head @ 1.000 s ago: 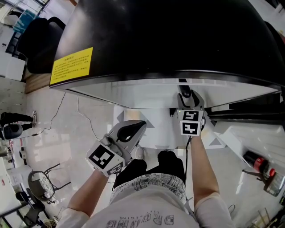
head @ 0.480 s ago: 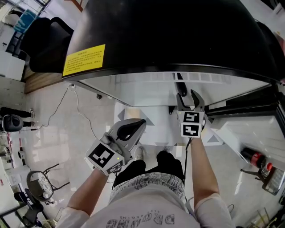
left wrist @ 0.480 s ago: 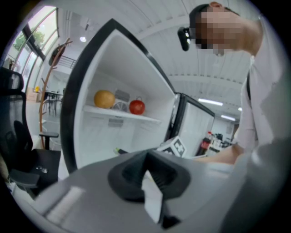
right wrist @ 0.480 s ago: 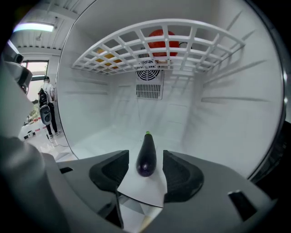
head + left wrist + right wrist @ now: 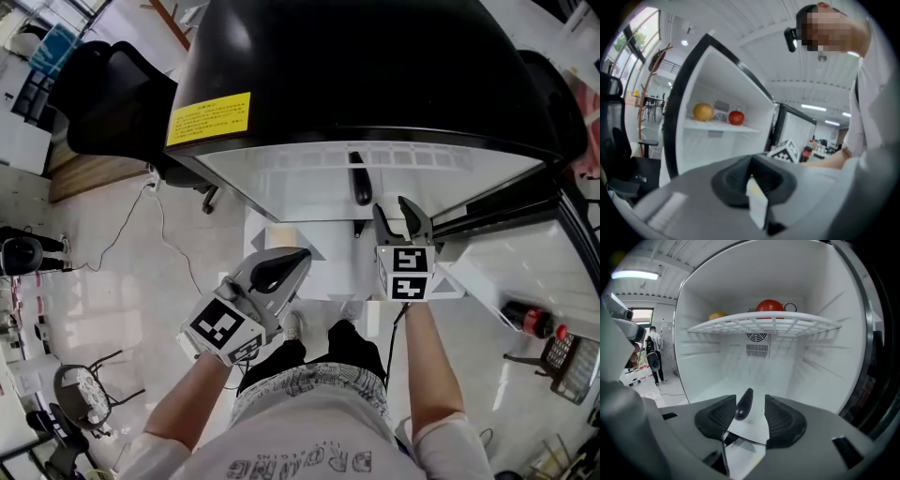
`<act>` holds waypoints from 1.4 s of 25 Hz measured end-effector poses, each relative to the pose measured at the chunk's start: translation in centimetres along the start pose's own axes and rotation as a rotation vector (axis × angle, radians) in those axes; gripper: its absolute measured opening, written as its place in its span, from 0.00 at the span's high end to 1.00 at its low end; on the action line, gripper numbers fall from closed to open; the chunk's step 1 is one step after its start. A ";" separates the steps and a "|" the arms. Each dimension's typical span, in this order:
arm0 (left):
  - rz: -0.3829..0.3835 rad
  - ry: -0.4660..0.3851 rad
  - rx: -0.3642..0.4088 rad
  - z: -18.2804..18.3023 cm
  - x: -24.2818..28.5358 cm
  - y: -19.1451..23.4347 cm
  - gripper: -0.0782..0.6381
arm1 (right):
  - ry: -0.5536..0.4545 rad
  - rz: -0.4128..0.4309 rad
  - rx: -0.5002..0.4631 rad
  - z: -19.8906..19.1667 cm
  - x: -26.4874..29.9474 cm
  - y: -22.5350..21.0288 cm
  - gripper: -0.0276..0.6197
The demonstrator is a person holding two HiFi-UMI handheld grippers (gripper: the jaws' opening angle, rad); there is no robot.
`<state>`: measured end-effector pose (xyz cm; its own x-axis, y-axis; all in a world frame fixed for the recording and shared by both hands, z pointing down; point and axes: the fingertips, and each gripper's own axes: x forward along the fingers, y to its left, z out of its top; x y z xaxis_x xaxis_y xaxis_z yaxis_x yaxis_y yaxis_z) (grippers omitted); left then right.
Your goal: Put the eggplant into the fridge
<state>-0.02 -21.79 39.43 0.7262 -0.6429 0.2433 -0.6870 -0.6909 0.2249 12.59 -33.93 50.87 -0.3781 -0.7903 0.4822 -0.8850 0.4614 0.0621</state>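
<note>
Right gripper view: right gripper, empty, wide, just narrowing; eggplant seemingly clear of fridge walls.

Free room around eggplant, under shelf

One eggplant, one tomato, one orange

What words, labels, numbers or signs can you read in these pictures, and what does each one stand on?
Yellow label on top of the fridge: dark print, too small to read.
Shirt print: large letters, seemingly "DRAWING", at the picture's edge, uncertain.
Bottle red label: too small to read.
Both gripper views: no readable text.
</note>
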 end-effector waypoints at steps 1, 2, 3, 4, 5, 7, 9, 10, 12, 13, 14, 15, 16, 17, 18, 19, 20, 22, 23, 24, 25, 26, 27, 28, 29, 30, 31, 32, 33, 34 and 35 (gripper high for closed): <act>-0.004 -0.005 0.002 0.2 -0.1 -0.2 0.88 | -0.006 0.003 0.001 0.3 -0.5 0.2 0.68; -0.007 -0.010 0.004 0.4 -0.3 -0.3 0.88 | -0.010 0.005 0.002 0.6 -0.9 0.4 0.68; -0.011 -0.016 0.007 0.7 -0.5 -0.4 0.88 | -0.013 0.007 0.001 0.8 -1.4 0.7 0.68; -0.013 -0.021 0.009 0.9 -0.7 -0.6 0.88 | -0.016 0.010 -0.001 1.1 -1.9 1.0 0.69; -0.016 -0.027 0.011 1.1 -0.9 -0.7 0.88 | -0.018 0.012 -0.004 1.3 -2.3 1.3 0.69; -0.020 -0.037 0.014 1.5 -1.4 -0.8 0.88 | -0.026 0.013 -0.010 1.9 -3.3 1.8 0.70; -0.025 -0.046 0.017 1.7 -1.8 -0.9 0.88 | -0.036 0.012 -0.013 2.4 -4.2 2.3 0.71; -0.027 -0.049 0.017 1.8 -2.0 -1.0 0.88 | -0.043 0.012 -0.013 2.8 -4.6 2.5 0.71; -0.031 -0.055 0.019 2.1 -2.5 -1.1 0.88 | -0.058 0.011 -0.013 3.5 -5.4 3.0 0.72; -0.035 -0.059 0.020 2.2 -2.7 -1.1 0.88 | -0.065 0.010 -0.014 3.9 -5.9 3.3 0.72; -0.038 -0.062 0.021 2.3 -2.9 -1.2 0.88 | -0.070 0.009 -0.015 4.2 -6.3 3.5 0.73; -0.041 -0.067 0.024 2.5 -3.2 -1.3 0.88 | -0.075 0.008 -0.017 4.5 -6.8 3.7 0.73; -0.045 -0.072 0.026 2.7 -3.4 -1.4 0.88 | -0.081 0.008 -0.018 4.9 -7.2 4.0 0.73; -0.049 -0.077 0.030 2.8 -3.6 -1.5 0.88 | -0.086 0.008 -0.018 5.2 -7.6 4.2 0.73; -0.053 -0.081 0.033 3.0 -3.8 -1.6 0.88 | -0.092 0.008 -0.018 5.5 -8.0 4.4 0.73; -0.057 -0.085 0.036 3.1 -4.0 -1.7 0.88 | -0.099 0.008 -0.017 5.8 -8.4 4.7 0.74; -0.060 -0.089 0.040 3.3 -4.2 -1.7 0.88 | -0.105 0.009 -0.017 6.1 -8.8 5.0 0.74; -0.066 -0.095 0.045 3.6 -4.6 -1.8 0.88 | -0.117 0.013 -0.017 6.6 -9.6 5.6 0.75; -0.069 -0.098 0.047 3.7 -4.8 -1.9 0.88 | -0.122 0.018 -0.019 6.9 -9.9 6.0 0.75; -0.071 -0.102 0.048 3.9 -5.0 -1.9 0.88 | -0.128 0.023 -0.023 7.2 -10.3 6.3 0.75; -0.074 -0.106 0.049 4.0 -5.1 -1.9 0.88 | -0.132 0.028 -0.027 7.5 -10.6 6.6 0.75; -0.078 -0.111 0.050 4.1 -5.2 -2.0 0.88 | -0.137 0.031 -0.030 7.7 -11.0 6.9 0.76; -0.082 -0.114 0.050 4.2 -5.4 -2.1 0.88 | -0.142 0.032 -0.031 8.0 -11.4 7.1 0.76; -0.085 -0.116 0.051 4.3 -5.5 -2.1 0.88 | -0.148 0.032 -0.032 8.2 -11.8 7.3 0.76; -0.088 -0.117 0.052 4.3 -5.7 -2.1 0.88 | -0.155 0.031 -0.031 8.5 -12.1 7.5 0.77; -0.090 -0.118 0.054 4.3 -5.9 -2.1 0.88 | -0.162 0.032 -0.031 8.7 -12.4 7.7 0.77; -0.092 -0.119 0.056 4.4 -6.1 -2.1 0.88 | -0.169 0.033 -0.030 9.0 -12.7 8.0 0.78; -0.094 -0.120 0.058 4.4 -6.2 -2.1 0.88 | -0.175 0.034 -0.028 9.2 -13.0 8.2 0.79; -0.096 -0.121 0.061 4.5 -6.4 -2.1 0.88 | -0.181 0.035 -0.025 9.4 -13.2 8.4 0.79; -0.098 -0.122 0.063 4.5 -6.5 -2.1 0.88 | -0.187 0.035 -0.023 9.6 -13.4 8.6 0.80; -0.100 -0.123 0.064 4.5 -6.6 -2.1 0.88 | -0.192 0.034 -0.021 9.7 -13.6 8.7 0.81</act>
<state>-3.31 -17.60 33.11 0.7911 -0.6027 0.1046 -0.6110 -0.7708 0.1805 7.36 -23.05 36.32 -0.4543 -0.8354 0.3092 -0.8657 0.4959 0.0680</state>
